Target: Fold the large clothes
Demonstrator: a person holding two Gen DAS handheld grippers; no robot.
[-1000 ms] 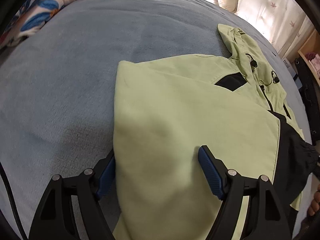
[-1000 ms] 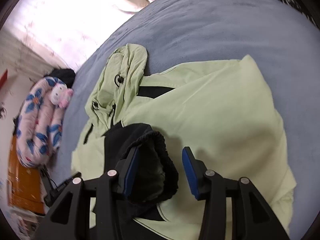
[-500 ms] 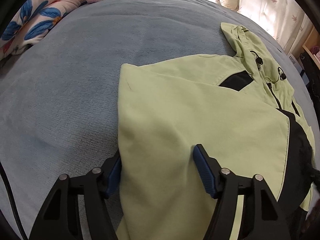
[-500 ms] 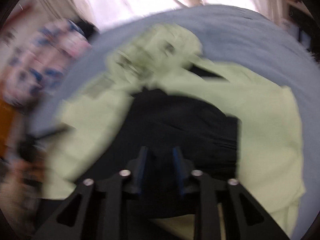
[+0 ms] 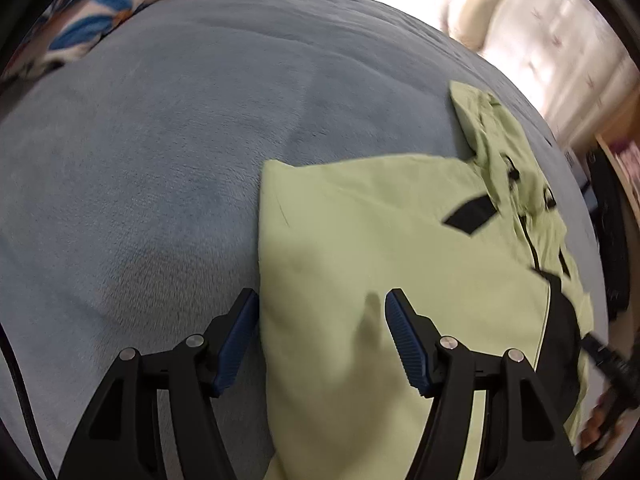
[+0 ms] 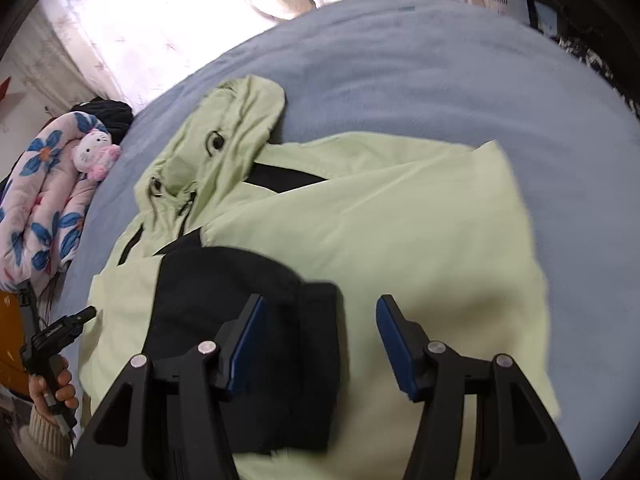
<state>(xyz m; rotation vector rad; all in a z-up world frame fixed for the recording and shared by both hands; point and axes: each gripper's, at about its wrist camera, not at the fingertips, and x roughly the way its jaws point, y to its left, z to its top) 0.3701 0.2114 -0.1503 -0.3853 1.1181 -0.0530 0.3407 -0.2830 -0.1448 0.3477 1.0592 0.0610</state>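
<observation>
A light green hooded jacket (image 5: 380,248) with black trim lies partly folded on a grey-blue bed (image 5: 160,140). It also shows in the right wrist view (image 6: 400,232), hood (image 6: 236,120) toward the window. Its black sleeve end (image 6: 280,340) lies on top of the folded body. My left gripper (image 5: 320,336) is open and hovers over the jacket's left folded edge, holding nothing. My right gripper (image 6: 318,340) is open over the black sleeve end, holding nothing. The left gripper also shows at the far left of the right wrist view (image 6: 60,328).
A floral quilt (image 6: 44,200) with a pink-and-white plush toy (image 6: 96,154) lies at the bed's far side. White curtains (image 6: 160,20) hang behind the bed. Wooden furniture (image 5: 618,148) stands beside it. Bare blanket spreads left of the jacket.
My right gripper was shut on the black sleeve end half a second ago; it has let go and now stands open above it. The left gripper stayed open and shifted slightly.
</observation>
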